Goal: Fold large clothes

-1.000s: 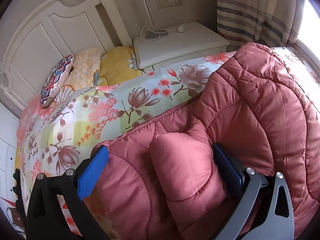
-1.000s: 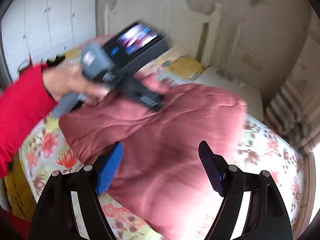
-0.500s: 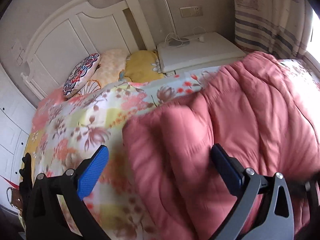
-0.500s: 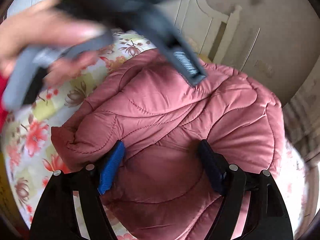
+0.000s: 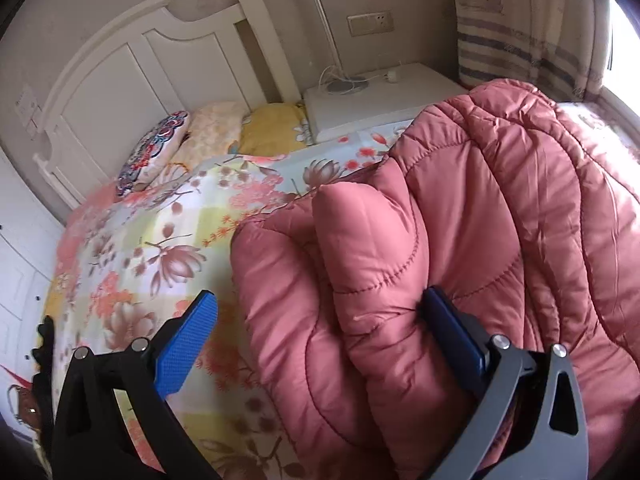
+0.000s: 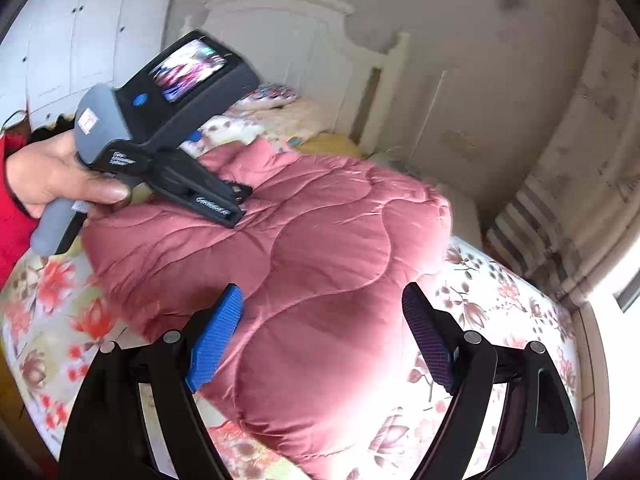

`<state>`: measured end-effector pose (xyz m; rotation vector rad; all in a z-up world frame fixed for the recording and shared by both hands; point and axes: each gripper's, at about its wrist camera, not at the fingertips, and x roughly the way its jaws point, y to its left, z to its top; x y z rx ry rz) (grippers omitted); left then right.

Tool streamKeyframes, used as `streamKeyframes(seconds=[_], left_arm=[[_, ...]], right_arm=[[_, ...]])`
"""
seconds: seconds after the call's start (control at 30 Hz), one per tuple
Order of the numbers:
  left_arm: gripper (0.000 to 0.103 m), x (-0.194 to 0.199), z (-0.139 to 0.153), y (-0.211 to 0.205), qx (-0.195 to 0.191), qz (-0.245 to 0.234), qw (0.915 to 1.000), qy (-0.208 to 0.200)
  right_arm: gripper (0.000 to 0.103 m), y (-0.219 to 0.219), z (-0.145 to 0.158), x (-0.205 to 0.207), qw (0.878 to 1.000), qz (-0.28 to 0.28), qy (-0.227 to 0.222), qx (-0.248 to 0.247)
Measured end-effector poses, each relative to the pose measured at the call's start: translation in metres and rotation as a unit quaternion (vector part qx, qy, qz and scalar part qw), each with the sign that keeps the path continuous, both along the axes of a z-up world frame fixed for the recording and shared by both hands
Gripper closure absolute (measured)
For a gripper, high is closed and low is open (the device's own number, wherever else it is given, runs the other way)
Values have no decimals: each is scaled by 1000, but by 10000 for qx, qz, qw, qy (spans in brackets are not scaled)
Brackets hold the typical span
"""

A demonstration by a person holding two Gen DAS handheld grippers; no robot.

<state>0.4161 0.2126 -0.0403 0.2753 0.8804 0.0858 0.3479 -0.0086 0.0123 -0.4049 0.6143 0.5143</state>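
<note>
Swung back, left hand (image 6: 60, 176) shows only beside the pink coat (image 6: 320, 260).

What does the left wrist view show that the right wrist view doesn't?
Only the left wrist view: the left tongs from behind, gaping around a puffy fold of the pink quilted coat, and the white nightstand top with its cable.

Only the right wrist view: the hand holding the left tool, a red sleeve, the wardrobe doors, and the right tongs opening above the coat.

Both: coat, floral bedspread, white headboard, striped curtain.
</note>
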Motion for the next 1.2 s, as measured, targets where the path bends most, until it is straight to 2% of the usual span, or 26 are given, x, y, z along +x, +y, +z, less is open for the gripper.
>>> streamKeyframes(seconds=[0.03, 0.1, 0.13, 0.17, 0.2, 0.23, 0.3, 0.37, 0.4, 0.5, 0.57, 0.63, 0.73, 0.8, 0.83, 0.9, 0.93, 1.0, 1.03, 1.1, 1.13, 1.2], left_arm=[[2, -1, -1, 2, -67, -1, 10000, -8], [2, -1, -2, 7, -291, 38, 9996, 6], [2, -1, -3, 8, -310, 53, 9995, 1], [2, 0, -4, 8, -286, 63, 9996, -5], [2, 0, -5, 7, -270, 56, 9996, -4], [2, 0, -5, 7, -250, 44, 9997, 8], [2, 4, -4, 8, -280, -6, 9996, 57], [2, 8, -3, 9, -344, -57, 9993, 136], [2, 9, -3, 9, -351, -72, 9992, 148], [2, 9, -4, 9, -333, -75, 9993, 149], [2, 11, -5, 11, -328, -13, 9994, 149], [2, 13, -6, 15, -337, 60, 9993, 179], [2, 11, -7, 16, -389, 30, 9992, 97], [2, 10, -8, 16, -422, 59, 9991, 39], [2, 9, -9, 17, -447, 75, 9990, 20], [2, 8, -9, 17, -475, 81, 9988, -13], [2, 7, -9, 17, -496, 88, 9987, -14], [2, 7, -10, 18, -532, 98, 9985, -9], [2, 7, -10, 19, -544, 100, 9985, -10], [2, 7, -10, 21, -603, 119, 9981, -4], [2, 7, -10, 22, -626, 158, 9979, 16], [2, 1, -1, 29, -666, 379, 9971, -6]], right_arm=[[22, 5, -8, 2, 9998, 14, 101, -182], [16, 23, -38, 0, 9957, -2, -131, -917], [15, 28, -44, 3, 9949, 7, -188, -995], [15, 30, -44, 6, 9954, 6, -137, -948], [15, 28, -31, 4, 9972, 30, -22, -753], [15, 25, -18, -2, 9990, 178, 23, -410], [15, 28, -1, -12, 9989, 449, -105, 21], [15, 45, -1, -15, 9983, 456, -354, -98], [15, 53, -3, -14, 9984, 447, -296, -150], [15, 78, -13, -10, 9980, 589, -3, 210], [15, 103, -35, -8, 9976, 634, -19, -291], [15, 109, -49, -11, 9967, 720, -126, -352], [16, 82, -14, -15, 9940, 1058, 145, 214], [16, 61, 14, -20, 9939, 1025, -171, 378], [16, 53, 26, -15, 9954, 845, -437, 70], [16, 46, 31, 11, 9960, 433, -632, -467], [16, 43, 32, 22, 9961, 343, -625, -511], [16, 38, 29, 66, 9981, 434, -213, -381], [16, 44, 15, 89, 9966, 560, 230, -567], [16, 50, -19, 111, 9909, 571, 615, -1055], [13, 53, -33, 119, 9884, 660, 892, -1037], [13, 56, -36, 123, 9878, 713, 1036, -916]])
